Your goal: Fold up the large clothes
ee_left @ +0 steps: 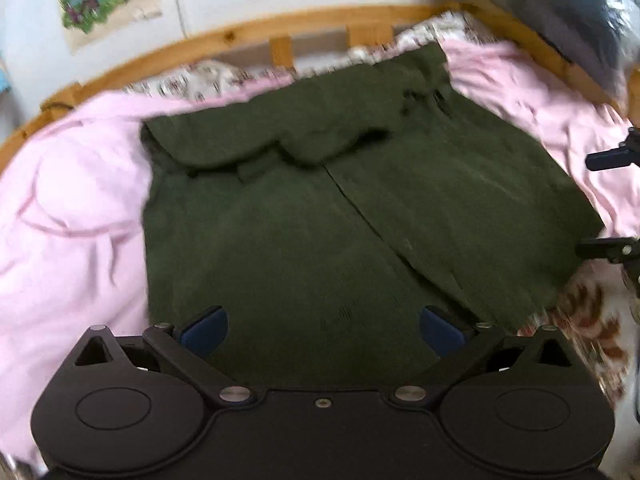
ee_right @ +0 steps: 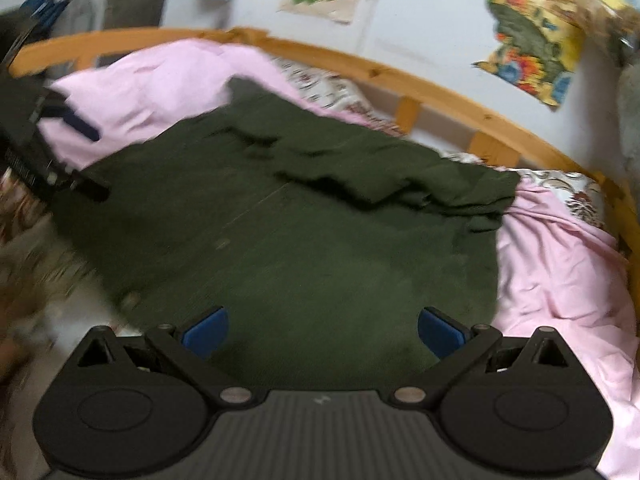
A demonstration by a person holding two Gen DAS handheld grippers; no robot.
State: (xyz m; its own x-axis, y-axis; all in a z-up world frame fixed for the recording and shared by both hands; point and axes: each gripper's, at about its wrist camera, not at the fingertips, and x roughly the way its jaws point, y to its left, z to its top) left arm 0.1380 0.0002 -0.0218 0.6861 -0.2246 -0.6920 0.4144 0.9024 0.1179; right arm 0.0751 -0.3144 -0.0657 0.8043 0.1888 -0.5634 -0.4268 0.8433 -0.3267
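A dark green knitted garment lies spread flat on a pink sheet, with one part folded over near its far edge. My left gripper hovers over the garment's near edge, open, with nothing between its blue pads. The right wrist view shows the same garment from the other side. There my right gripper is open and empty above the cloth. The right gripper's fingers show at the right edge of the left wrist view, and the left gripper appears at the left edge of the right wrist view.
The pink sheet covers a bed with a patterned cover underneath. A wooden bed rail curves along the far side against a white wall with posters. A grey-blue bundle sits at the far right corner.
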